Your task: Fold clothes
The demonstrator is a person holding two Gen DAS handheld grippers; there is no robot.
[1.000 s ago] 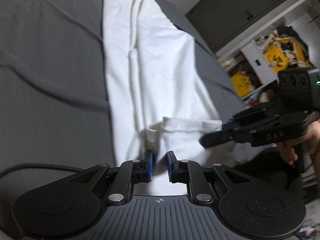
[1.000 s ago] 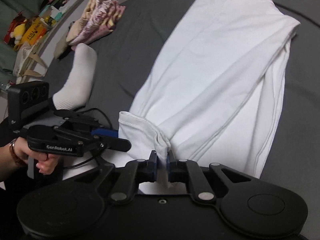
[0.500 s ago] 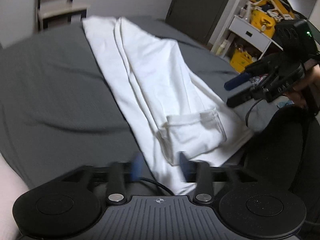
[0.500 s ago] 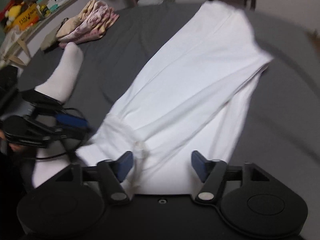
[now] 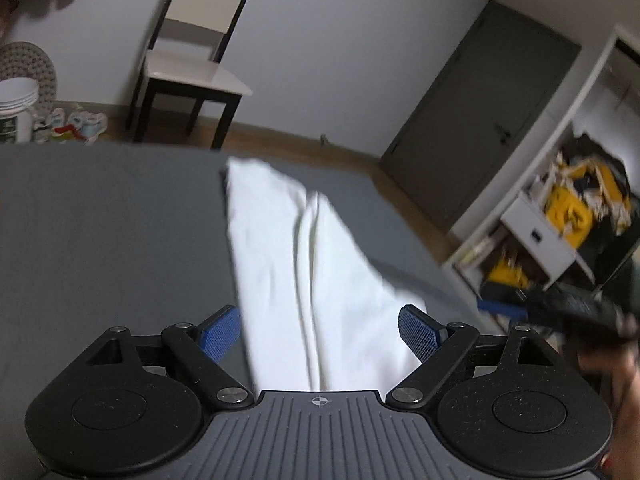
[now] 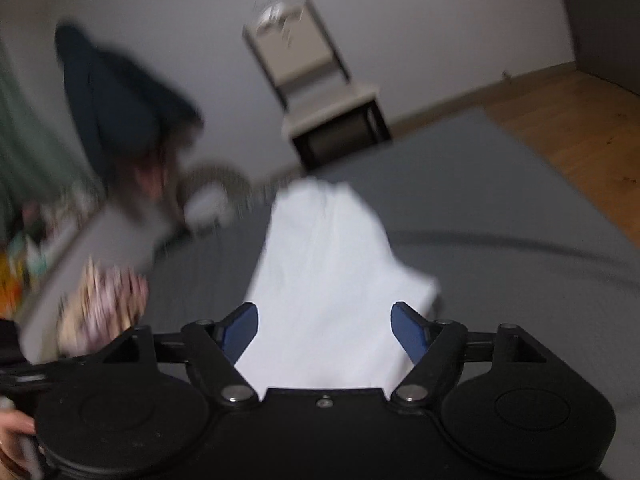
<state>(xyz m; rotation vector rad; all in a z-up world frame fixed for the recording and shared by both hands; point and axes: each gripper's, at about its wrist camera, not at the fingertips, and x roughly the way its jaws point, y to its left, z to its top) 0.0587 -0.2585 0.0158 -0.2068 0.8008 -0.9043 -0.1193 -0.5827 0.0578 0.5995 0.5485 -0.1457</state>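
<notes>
A long white cotton garment (image 5: 304, 256) lies on the grey bed (image 5: 112, 232), stretching lengthwise from lower centre toward the frame's middle, directly ahead of both spread, empty claws: left claw (image 5: 320, 332), right claw (image 6: 324, 330).

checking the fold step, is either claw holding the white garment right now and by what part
Nothing is held. The left claw and right claw are both open, with the white garment lying loose on the grey bed.
</notes>
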